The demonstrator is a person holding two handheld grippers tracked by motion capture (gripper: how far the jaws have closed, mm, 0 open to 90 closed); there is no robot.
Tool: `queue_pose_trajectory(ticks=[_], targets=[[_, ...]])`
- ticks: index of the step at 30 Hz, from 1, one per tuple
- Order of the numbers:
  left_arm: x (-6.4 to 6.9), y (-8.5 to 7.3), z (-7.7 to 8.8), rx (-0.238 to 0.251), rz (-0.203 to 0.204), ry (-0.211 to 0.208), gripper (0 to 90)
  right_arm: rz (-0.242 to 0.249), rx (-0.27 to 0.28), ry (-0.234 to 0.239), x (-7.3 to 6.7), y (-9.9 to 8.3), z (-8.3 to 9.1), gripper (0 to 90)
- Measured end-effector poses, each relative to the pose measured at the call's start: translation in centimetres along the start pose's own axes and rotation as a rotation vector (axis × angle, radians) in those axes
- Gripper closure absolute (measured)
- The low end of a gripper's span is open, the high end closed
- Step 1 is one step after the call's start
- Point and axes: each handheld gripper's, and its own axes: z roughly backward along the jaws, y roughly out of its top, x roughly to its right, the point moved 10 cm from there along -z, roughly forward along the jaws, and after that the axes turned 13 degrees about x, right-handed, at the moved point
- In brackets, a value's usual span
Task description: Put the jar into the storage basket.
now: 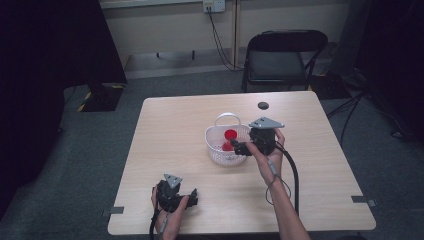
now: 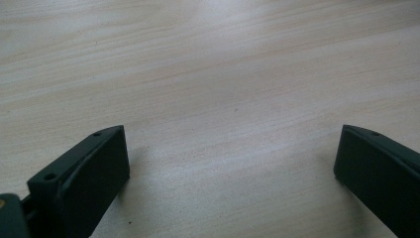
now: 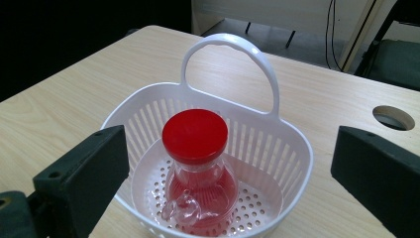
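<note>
Basket [image 1: 227,145] on pale wooden table [image 1: 170,150]; grey carpet [image 1: 100,130] around.

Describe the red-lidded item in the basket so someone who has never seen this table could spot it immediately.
On the light wooden table, near its middle, stands a white slotted plastic basket with an arched handle. Inside it sits a small clear glass jug with a side handle and a reddish tint, upright on the perforated floor. Its flat, round red lid sets it apart from everything around it.
</note>
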Motion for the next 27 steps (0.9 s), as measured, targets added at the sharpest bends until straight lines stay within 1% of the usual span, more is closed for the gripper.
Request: queue_pose_trajectory(ticks=[1,6,7,8,11,12,16,17,20,21,22,23,24,25,27], targets=[[0.0,0.0,0.0,0.000,0.000,0.000,0.5,0.000,0.000,0.000,0.0,0.0,0.0,0.5],[0.0,0.0,0.0,0.000,0.000,0.000,0.5,-0.009,0.009,-0.012,0.2,-0.2,1.6,0.8],[0.0,0.0,0.0,0.000,0.000,0.000,0.5,-0.009,0.009,-0.012,0.2,-0.2,1.6,0.8],[0.0,0.0,0.0,0.000,0.000,0.000,0.5,-0.016,0.009,-0.019,0.3,-0.3,2.1,1.1],[0.0,0.0,0.0,0.000,0.000,0.000,0.5,-0.035,0.013,-0.037,0.6,-0.4,3.0,1.7],[0.0,0.0,0.0,0.000,0.000,0.000,0.5,-0.035,0.013,-0.037,0.6,-0.4,3.0,1.7],[0.0,0.0,0.0,0.000,0.000,0.000,0.5,-0.046,0.021,-0.042,0.8,-0.5,4.0,1.7],[0.0,0.0,0.0,0.000,0.000,0.000,0.5,-0.045,0.023,-0.053,1.0,-0.6,4.5,1.7],[0.0,0.0,0.0,0.000,0.000,0.000,0.5,-0.039,0.031,-0.073,1.2,-0.9,5.3,1.9],[0.0,0.0,0.0,0.000,0.000,0.000,0.5,-0.039,0.031,-0.073,1.2,-0.9,5.3,1.9],[0.0,0.0,0.0,0.000,0.000,0.000,0.5,-0.048,0.039,-0.070,1.3,-1.1,5.9,2.1],[0.0,0.0,0.0,0.000,0.000,0.000,0.5,-0.048,0.039,-0.070,1.3,-1.1,5.9,2.1],[0.0,0.0,0.0,0.000,0.000,0.000,0.5,-0.055,0.041,-0.073,1.4,-1.3,6.1,2.1],[0.0,0.0,0.0,0.000,0.000,0.000,0.5,-0.057,0.039,-0.088,1.7,-1.7,6.6,2.2],[0.0,0.0,0.0,0.000,0.000,0.000,0.5,-0.064,0.041,-0.090,1.8,-1.9,6.9,2.2]])
